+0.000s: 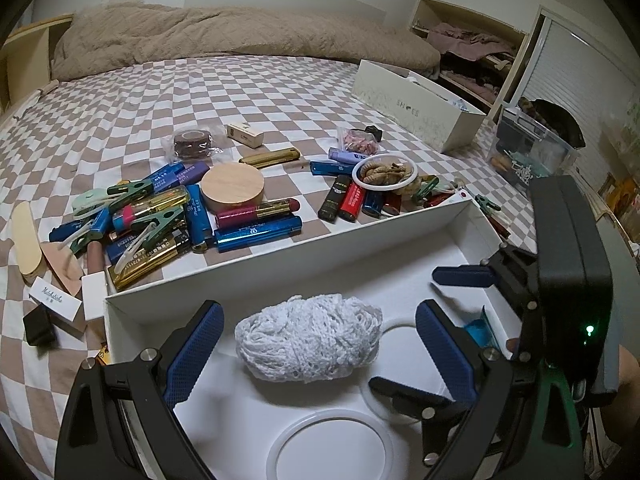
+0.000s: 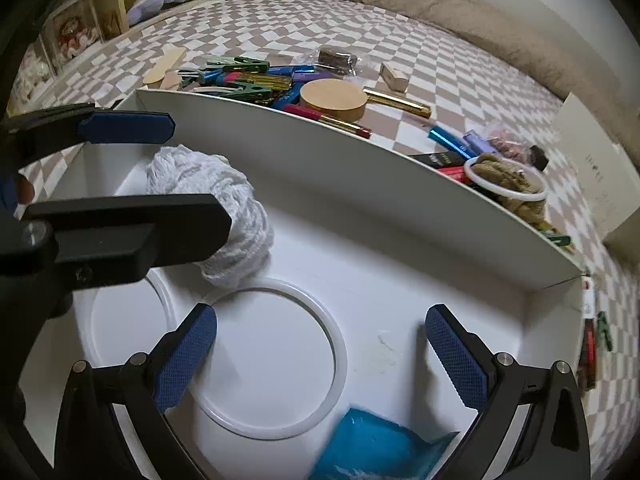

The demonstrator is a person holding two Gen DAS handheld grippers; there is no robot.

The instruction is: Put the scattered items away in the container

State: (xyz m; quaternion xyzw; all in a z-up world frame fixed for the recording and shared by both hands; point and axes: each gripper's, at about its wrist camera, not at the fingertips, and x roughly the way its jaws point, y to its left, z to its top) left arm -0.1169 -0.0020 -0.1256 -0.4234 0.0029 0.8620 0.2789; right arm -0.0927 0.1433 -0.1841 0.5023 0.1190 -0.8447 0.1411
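The white box [image 1: 256, 256] [image 2: 360, 184] stands on the checkered bed. Inside it lies a white yarn ball [image 1: 308, 340] [image 2: 216, 200], with my left gripper [image 1: 320, 352] [image 2: 200, 172] open and its blue pads on either side of it, not touching. My right gripper [image 2: 320, 356] [image 1: 404, 330] is open inside the box, above a white ring [image 2: 272, 360]. A blue packet [image 2: 372, 448] [image 1: 480, 332] lies blurred just below it. A second white ring [image 1: 328, 448] rests on the box floor. Beyond the far wall lie lighters [image 1: 256, 234], clothes pegs [image 1: 132, 190], a wooden disc [image 1: 232, 188] [image 2: 332, 98] and a lipstick [image 1: 256, 214].
A cup of brown pieces [image 1: 384, 172] [image 2: 508, 184] sits near the box's far right corner. A white shoe box [image 1: 416, 108] and a clear plastic bin [image 1: 532, 152] stand at the right. A beige blanket [image 1: 224, 32] covers the head of the bed. Small cartons [image 1: 56, 300] lie at the left.
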